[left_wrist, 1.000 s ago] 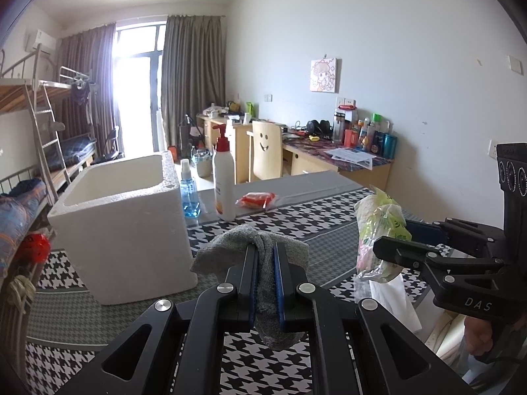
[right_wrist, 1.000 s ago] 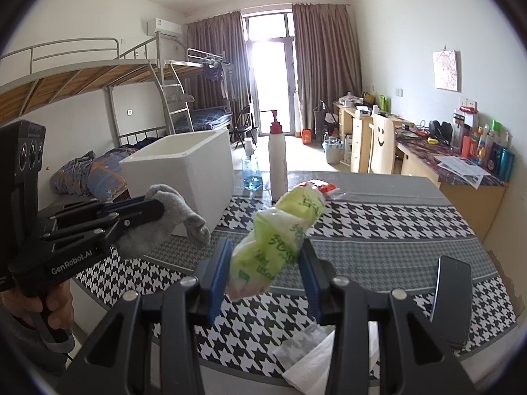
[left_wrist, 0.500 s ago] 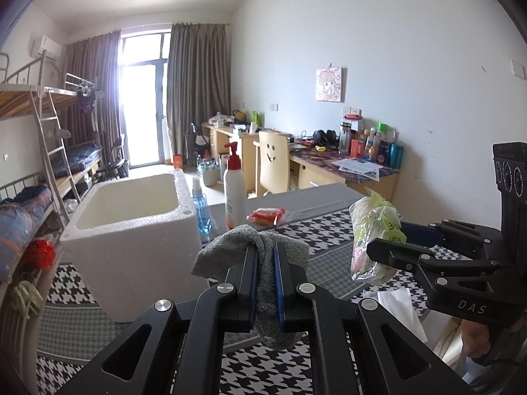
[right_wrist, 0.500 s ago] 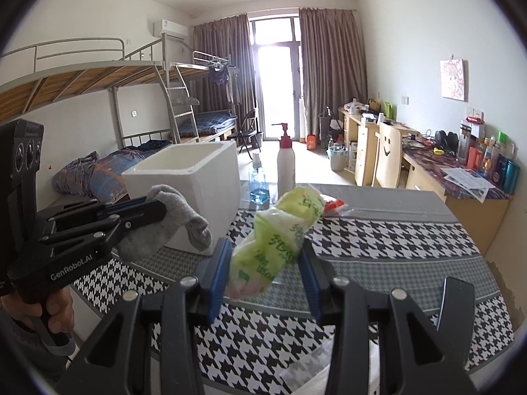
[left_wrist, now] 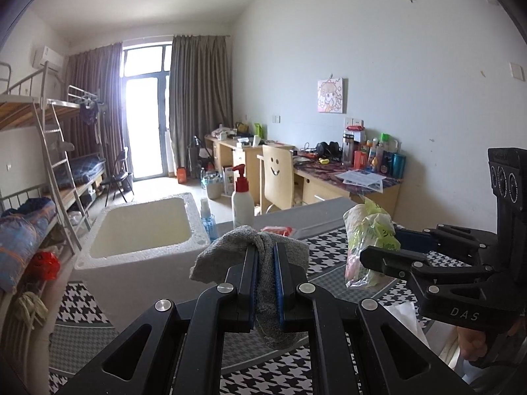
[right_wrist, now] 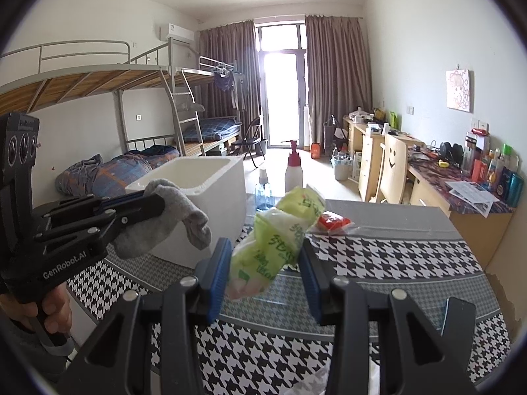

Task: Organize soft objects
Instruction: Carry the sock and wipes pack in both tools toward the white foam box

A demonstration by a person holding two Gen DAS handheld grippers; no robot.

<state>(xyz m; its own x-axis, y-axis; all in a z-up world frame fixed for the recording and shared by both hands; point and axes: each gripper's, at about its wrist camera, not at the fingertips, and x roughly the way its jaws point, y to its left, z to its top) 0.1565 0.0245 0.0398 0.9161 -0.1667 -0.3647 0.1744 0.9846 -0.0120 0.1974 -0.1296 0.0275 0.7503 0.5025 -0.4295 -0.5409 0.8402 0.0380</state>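
My left gripper [left_wrist: 265,256] is shut on a grey sock [left_wrist: 230,250], which droops over both sides of its blue pads. The right wrist view shows that same sock [right_wrist: 171,210] hanging from the left gripper [right_wrist: 154,202] in front of the foam box. My right gripper [right_wrist: 263,263] is shut on a soft green and white plastic packet [right_wrist: 280,240], its pads pressing both sides. From the left wrist view the packet [left_wrist: 369,240] sticks up from the right gripper [left_wrist: 378,247] at the right. Both grippers hover above the houndstooth table [right_wrist: 395,263].
An open white foam box [left_wrist: 141,227] stands on the table's left. Behind it are a pump bottle [left_wrist: 242,197], a small blue spray bottle [left_wrist: 207,220] and a red packet [right_wrist: 332,222]. A dark phone [right_wrist: 459,316] and white tissue [left_wrist: 405,322] lie near the front edge.
Both grippers have risen a little with their loads; the table and foam box sit lower in both views and the box's inside now shows. Neither grip has changed.
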